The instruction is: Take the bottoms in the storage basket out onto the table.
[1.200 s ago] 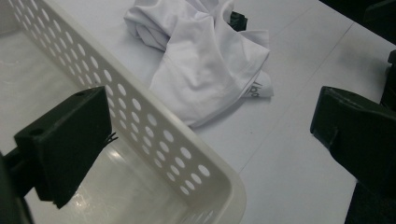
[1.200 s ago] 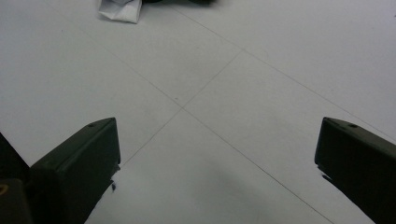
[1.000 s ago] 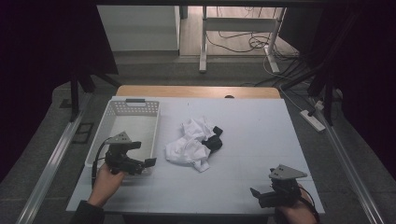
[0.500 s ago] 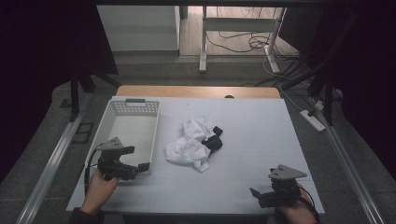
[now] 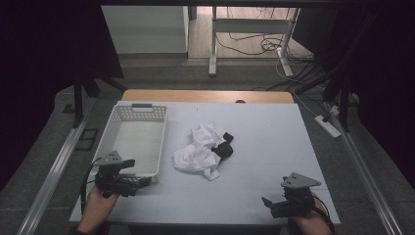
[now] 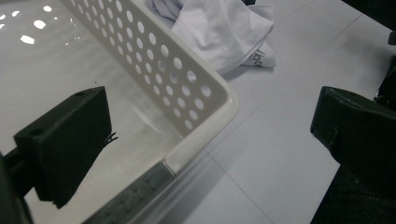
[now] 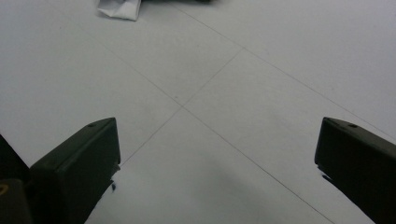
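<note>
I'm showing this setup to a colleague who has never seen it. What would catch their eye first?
Probably the crumpled white garment with a black piece against it, lying mid-table to the right of the white perforated basket, whose floor looks bare. Next, the two black grippers at the near edge: the left gripper, jaws open, at the basket's near right corner, and the right gripper, also open, low over bare tabletop.

Left hand-held gripper (image 5: 142, 181) nearer table's front edge
</note>
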The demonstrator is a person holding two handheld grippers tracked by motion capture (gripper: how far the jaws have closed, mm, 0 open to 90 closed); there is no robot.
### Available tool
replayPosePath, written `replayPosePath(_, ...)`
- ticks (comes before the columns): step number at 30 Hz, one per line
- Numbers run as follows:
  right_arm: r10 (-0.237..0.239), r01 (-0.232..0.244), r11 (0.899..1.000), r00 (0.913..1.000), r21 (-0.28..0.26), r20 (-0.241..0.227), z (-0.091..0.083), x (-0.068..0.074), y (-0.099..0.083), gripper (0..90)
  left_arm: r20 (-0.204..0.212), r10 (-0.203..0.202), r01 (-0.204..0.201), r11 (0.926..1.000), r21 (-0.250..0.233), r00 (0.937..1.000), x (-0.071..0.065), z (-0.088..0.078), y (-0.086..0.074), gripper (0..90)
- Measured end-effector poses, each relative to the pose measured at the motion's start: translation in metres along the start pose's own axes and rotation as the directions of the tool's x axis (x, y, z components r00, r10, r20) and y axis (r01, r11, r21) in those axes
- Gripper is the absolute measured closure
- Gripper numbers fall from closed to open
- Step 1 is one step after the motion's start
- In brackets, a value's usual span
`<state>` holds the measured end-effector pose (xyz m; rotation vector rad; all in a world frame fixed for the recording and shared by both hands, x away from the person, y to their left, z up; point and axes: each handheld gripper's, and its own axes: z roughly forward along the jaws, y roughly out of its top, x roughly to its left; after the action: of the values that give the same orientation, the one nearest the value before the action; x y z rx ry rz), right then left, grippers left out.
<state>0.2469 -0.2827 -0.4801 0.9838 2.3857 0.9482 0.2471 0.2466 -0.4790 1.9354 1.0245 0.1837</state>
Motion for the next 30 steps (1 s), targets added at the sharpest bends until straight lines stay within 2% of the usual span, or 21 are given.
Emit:
replayPosePath(19, -0.002, 0.002, 1.000, 1.0000, 0.003, 0.000, 0.001, 0.000, 0.000, 0.8, -0.067, -0.018, 0.017, 0.9998, -0.007, 0.9976, -0.007, -0.023, -0.023, 0.0)
replayPosePath(23, -0.002, 0.002, 1.000, 1.0000, 0.003, 0.000, 0.001, 0.000, 0.000, 0.8, -0.084, -0.028, 0.027, 0.9995, -0.018, 0.9961, -0.009, -0.029, -0.028, 0.0)
replayPosePath(30, -0.003, 0.003, 1.000, 1.0000, 0.005, 0.001, 0.000, 0.000, 0.000, 0.8, -0.100, -0.046, 0.045, 0.9990, -0.007, 0.9940, -0.009, -0.034, -0.039, 0.0)
